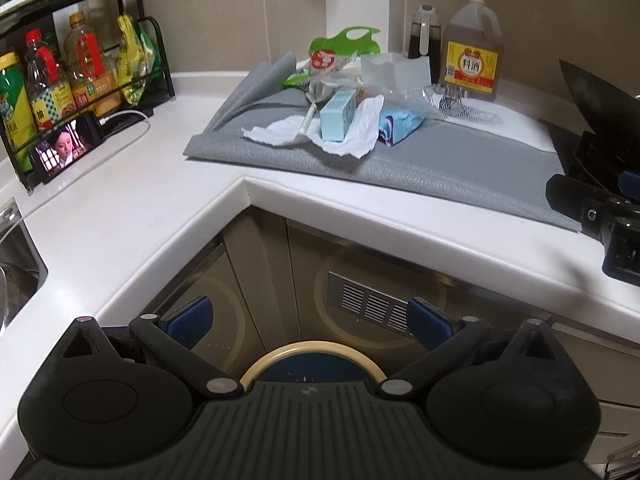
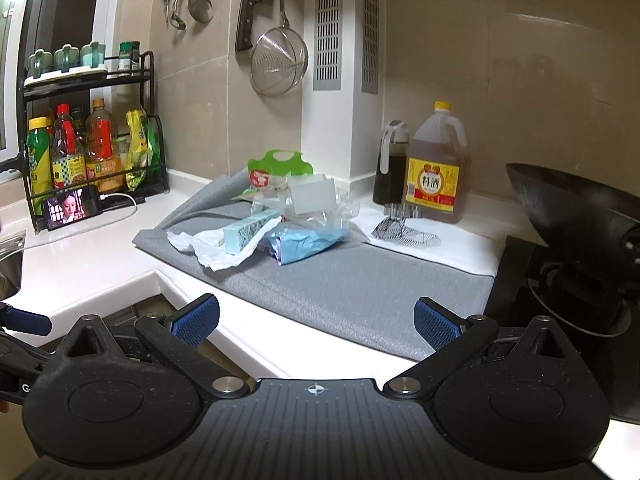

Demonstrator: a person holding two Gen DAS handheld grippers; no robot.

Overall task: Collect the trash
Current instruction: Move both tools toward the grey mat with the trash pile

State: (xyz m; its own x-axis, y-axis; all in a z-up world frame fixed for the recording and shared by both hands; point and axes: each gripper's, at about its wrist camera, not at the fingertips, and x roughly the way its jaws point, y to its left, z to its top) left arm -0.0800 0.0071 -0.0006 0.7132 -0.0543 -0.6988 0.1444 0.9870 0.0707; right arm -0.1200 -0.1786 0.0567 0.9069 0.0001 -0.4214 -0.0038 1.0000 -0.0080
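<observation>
Spice rack sits far left on the white counter, w/ oil and sauce bottles packed in it and a phone propped at its foot, screen lit, cable running off to the right. Sink corner shows at the left edge of the left wrist view. Left gripper hangs below counter level in front of the cabinet doors, fingers spread wide w/ nothing between them; a round bin rim sits just under it. Right gripper hovers over the counter's front edge, jaws also wide apart and empty. Grey mat covers the mid counter. Trash pile lies near the mat's back: crumpled white paper towel, pale blue box resting on it, blue wrapper just right, clear plastic and a green bag behind. Further right stand a dark sauce jug and a yellow-capped cooking wine jug, touching. Black wok sits far right.
</observation>
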